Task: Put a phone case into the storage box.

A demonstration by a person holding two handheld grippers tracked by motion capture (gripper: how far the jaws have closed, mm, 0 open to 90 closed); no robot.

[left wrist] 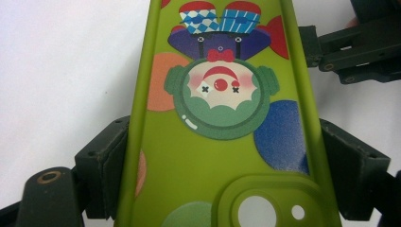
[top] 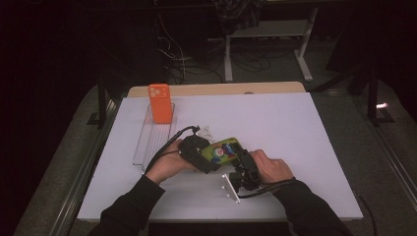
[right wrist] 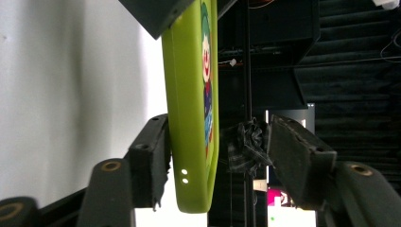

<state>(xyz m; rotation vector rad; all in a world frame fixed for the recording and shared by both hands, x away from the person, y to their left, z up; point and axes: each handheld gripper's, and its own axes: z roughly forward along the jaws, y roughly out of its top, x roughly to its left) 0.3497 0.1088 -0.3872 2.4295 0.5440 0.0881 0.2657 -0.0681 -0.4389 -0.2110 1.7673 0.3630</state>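
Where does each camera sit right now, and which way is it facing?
High view: above the person's side, looking forward and down on the table; both forearms, left gripper and right gripper show.
Left gripper view: rides the left gripper, looking along the green case clamped by its edges between its jaws; the right gripper shows beyond.
Right gripper view: rides the right gripper, turned sideways, seeing the case edge-on between open jaws.
All three share the case.
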